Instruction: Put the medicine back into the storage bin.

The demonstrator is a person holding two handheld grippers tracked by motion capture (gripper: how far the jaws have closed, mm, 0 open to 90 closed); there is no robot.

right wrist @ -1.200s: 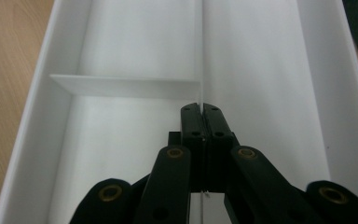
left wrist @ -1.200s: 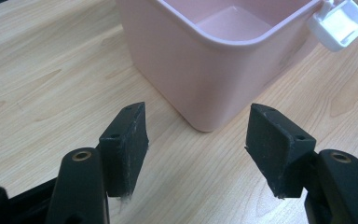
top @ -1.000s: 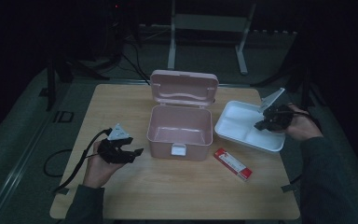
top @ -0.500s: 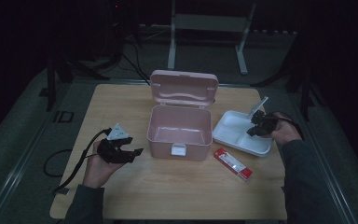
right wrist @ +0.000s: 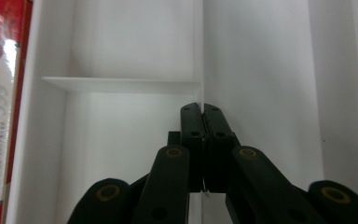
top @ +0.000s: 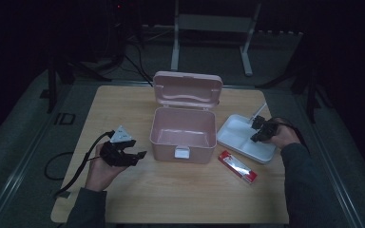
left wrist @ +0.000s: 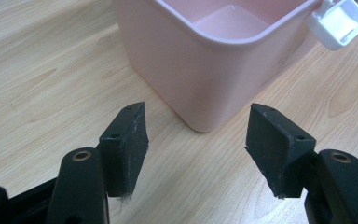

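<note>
While the right gripper (right wrist: 203,109) pinches the white tray's (right wrist: 261,70) thin divider, maybe, the tray looks light and bendy. The left gripper (left wrist: 200,135) gapes wide, holding nothing.

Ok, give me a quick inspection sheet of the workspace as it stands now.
Surface: wooden table, bare front.
Things: pink box open, inside looks empty; white tray with dividers; red packet in front of tray.
Clutter: nothing seen.
Grippers: left gripper open, facing box corner; right gripper shut over tray divider, gripping it or not: cannot tell.
Cables: left cable trails off table edge.
Surroundings: dark, stand legs behind.
</note>
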